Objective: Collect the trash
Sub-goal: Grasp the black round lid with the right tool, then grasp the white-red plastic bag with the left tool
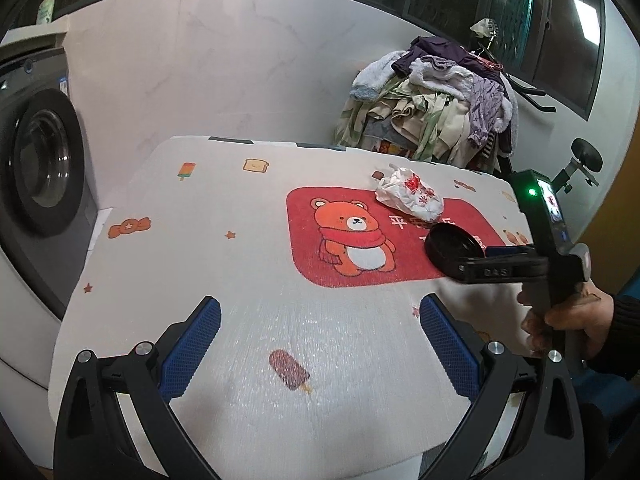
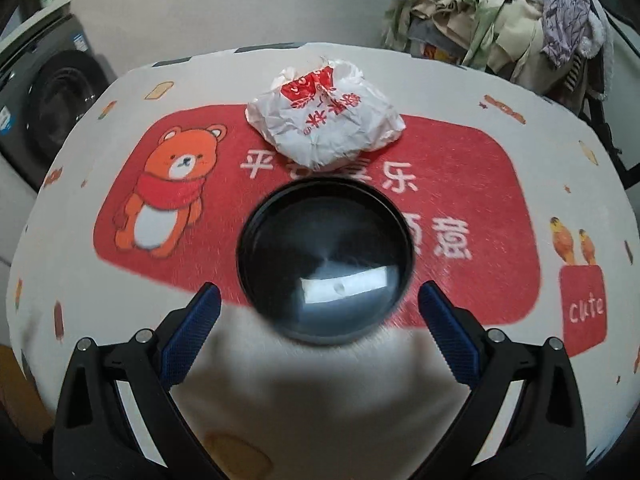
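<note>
A crumpled white bag with red print (image 1: 410,196) (image 2: 324,120) lies on the far side of the cloth-covered table (image 1: 248,264), at the top edge of the red bear patch. Just in front of it sits an empty black bowl (image 1: 450,246) (image 2: 324,256), blurred in the right wrist view. My right gripper (image 2: 320,292) (image 1: 496,260) is open, one blue pad on each side of the bowl's near half and neither touching it. My left gripper (image 1: 320,312) stands open over the near part of the table, with nothing between its fingers.
A washing machine (image 1: 44,160) stands left of the table with a bottle (image 1: 46,6) on the ledge above it. A heap of clothes (image 1: 436,112) (image 2: 500,20) rises behind the far right corner. A hand (image 1: 568,320) holds the right gripper's handle.
</note>
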A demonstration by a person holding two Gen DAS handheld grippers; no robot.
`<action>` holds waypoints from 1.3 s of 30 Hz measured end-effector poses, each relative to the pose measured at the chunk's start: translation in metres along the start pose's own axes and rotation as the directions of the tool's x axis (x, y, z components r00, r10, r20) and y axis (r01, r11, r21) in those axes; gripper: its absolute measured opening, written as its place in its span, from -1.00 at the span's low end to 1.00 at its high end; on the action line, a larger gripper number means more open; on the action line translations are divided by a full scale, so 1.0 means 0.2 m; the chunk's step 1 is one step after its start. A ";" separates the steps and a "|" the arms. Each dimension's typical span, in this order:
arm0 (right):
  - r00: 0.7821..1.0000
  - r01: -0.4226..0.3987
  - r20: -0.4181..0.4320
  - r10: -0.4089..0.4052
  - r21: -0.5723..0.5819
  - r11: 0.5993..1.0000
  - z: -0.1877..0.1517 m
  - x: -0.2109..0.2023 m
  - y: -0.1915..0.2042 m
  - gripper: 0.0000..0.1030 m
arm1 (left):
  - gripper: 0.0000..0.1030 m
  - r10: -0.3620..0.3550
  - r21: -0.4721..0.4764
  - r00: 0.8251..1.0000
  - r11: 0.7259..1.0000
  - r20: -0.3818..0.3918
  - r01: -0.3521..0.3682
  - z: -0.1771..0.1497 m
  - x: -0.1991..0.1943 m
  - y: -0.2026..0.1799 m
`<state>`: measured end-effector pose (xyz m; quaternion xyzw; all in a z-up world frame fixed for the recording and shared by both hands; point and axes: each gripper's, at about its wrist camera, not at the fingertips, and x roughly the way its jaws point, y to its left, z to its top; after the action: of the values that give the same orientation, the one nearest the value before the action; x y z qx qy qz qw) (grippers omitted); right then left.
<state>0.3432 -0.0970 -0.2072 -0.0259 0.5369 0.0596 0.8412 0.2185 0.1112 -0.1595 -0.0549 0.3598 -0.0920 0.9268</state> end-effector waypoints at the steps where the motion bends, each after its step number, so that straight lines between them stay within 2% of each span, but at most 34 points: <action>1: 1.000 0.021 -0.006 -0.021 0.003 1.000 0.01 0.01 0.01 0.89 | 0.89 -0.004 -0.003 1.000 1.000 -0.002 0.004 0.01 0.01 0.01; 5: 0.997 0.073 -0.031 -0.073 0.022 0.997 0.03 0.07 0.00 0.89 | 0.89 -0.020 -0.018 1.000 1.000 -0.008 0.020 0.02 0.05 0.02; 7: 0.998 0.054 -0.027 -0.053 0.040 0.998 0.03 0.08 -0.02 0.80 | 0.89 -0.030 -0.024 1.000 0.999 -0.010 0.029 0.04 0.07 0.02; 10: 0.999 0.032 0.014 -0.032 0.026 0.999 0.02 0.04 -0.02 0.77 | 0.88 -0.050 -0.035 0.999 0.998 -0.017 0.050 0.06 0.10 0.00; 12: 0.998 0.014 0.062 -0.014 0.007 1.000 0.01 -0.02 -0.04 0.77 | 0.62 -0.079 -0.046 0.996 0.996 -0.028 0.078 0.09 0.14 -0.01; 13: 0.996 0.007 0.087 -0.007 -0.001 1.000 0.00 -0.06 -0.07 0.77 | 0.40 -0.101 -0.049 0.994 0.994 -0.044 0.098 0.11 0.17 -0.03; 17: 0.988 -0.006 0.152 0.009 -0.015 1.000 -0.05 -0.21 -0.20 0.77 | 0.35 -0.167 -0.030 0.984 0.986 -0.068 0.165 0.20 0.28 -0.12; 20: 0.979 0.012 0.205 -0.006 -0.028 1.000 -0.09 -0.33 -0.33 0.77 | 0.35 -0.229 -0.018 0.968 0.974 -0.106 0.228 0.29 0.43 -0.21; 22: 0.971 0.020 0.239 -0.021 0.009 1.000 -0.13 -0.40 -0.44 0.77 | 0.35 -0.295 -0.065 0.944 0.955 -0.151 0.288 0.36 0.57 -0.26; 24: 0.966 0.007 0.256 -0.022 0.057 0.998 -0.16 -0.44 -0.54 0.77 | 0.35 -0.310 -0.082 0.937 0.950 -0.160 0.300 0.43 0.68 -0.29; 26: 0.964 -0.006 0.266 -0.021 0.098 0.995 -0.18 -0.46 -0.63 0.77 | 0.35 -0.305 -0.026 0.942 0.952 -0.142 0.305 0.50 0.77 -0.36; 27: 0.965 -0.009 0.263 -0.022 0.115 0.993 -0.19 -0.46 -0.67 0.77 | 0.34 -0.295 0.037 0.945 0.952 -0.141 0.302 0.55 0.82 -0.42; 29: 0.968 -0.007 0.251 -0.025 0.129 0.992 -0.21 -0.45 -0.72 0.77 | 0.03 -0.274 0.135 0.949 0.946 -0.158 0.295 0.61 0.91 -0.52; 31: 0.967 -0.007 0.252 -0.028 0.138 0.990 -0.22 -0.46 -0.76 0.77 | -0.07 -0.260 0.203 0.950 0.934 -0.176 0.293 0.67 1.01 -0.60; 35: 0.961 -0.008 0.274 -0.031 0.140 0.990 -0.24 -0.50 -0.79 0.77 | -0.07 -0.235 0.228 0.953 0.934 -0.192 0.277 0.75 1.14 -0.69; 39: 0.957 -0.013 0.290 -0.028 0.138 0.990 -0.26 -0.52 -0.81 0.77 | -0.12 -0.196 0.181 0.948 0.952 -0.250 0.245 0.78 1.30 -0.75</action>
<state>0.2738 -0.2706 -0.1378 0.0399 0.4099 0.0223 0.9110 0.4924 -0.0838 -0.1896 0.0142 0.4442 -0.2389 0.8634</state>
